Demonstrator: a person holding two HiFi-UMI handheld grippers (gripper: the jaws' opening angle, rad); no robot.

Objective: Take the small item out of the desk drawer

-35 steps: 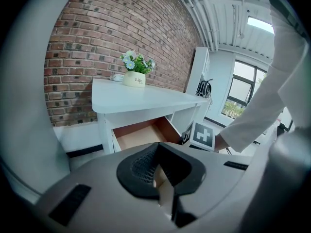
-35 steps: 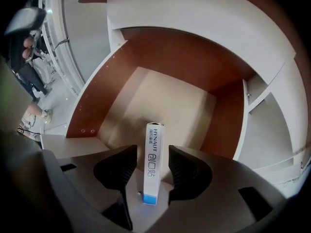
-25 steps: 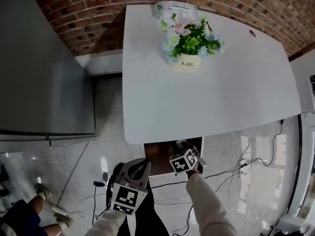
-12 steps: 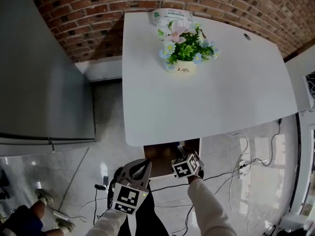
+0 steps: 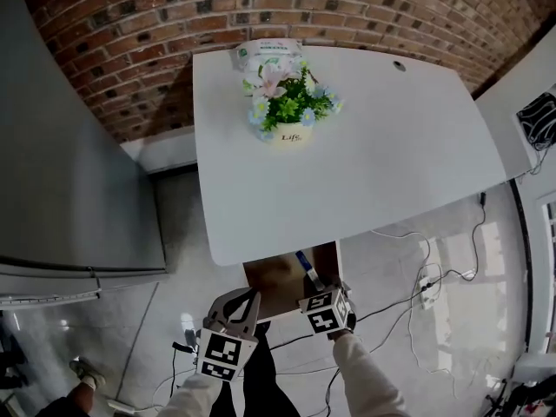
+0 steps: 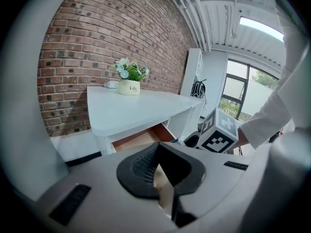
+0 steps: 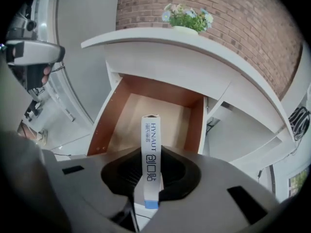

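Note:
A small white box with a blue end [image 7: 151, 135] stands upright between the pads of my right gripper [image 7: 151, 165], which is shut on it. In the head view the box [image 5: 305, 266] pokes out over the open desk drawer [image 5: 276, 278], just in front of the right gripper [image 5: 313, 283]. The drawer [image 7: 146, 108] has a tan floor and brown walls, and nothing else shows inside it. My left gripper [image 5: 250, 301] hangs shut and holding nothing just left of the drawer front. In its own view the left gripper [image 6: 160, 165] points at the drawer [image 6: 138, 141].
The white desk [image 5: 365, 172] carries a flower pot [image 5: 289, 104] and a white packet [image 5: 265, 53] near the brick wall. A grey cabinet [image 5: 69, 163] stands to the left. Cables [image 5: 421, 276] lie on the tiled floor to the right of the drawer.
The right gripper has closed on the box and lifted it, so the box now shows above the drawer. The head view has swung, shifting the desk left. The left gripper has stayed put.

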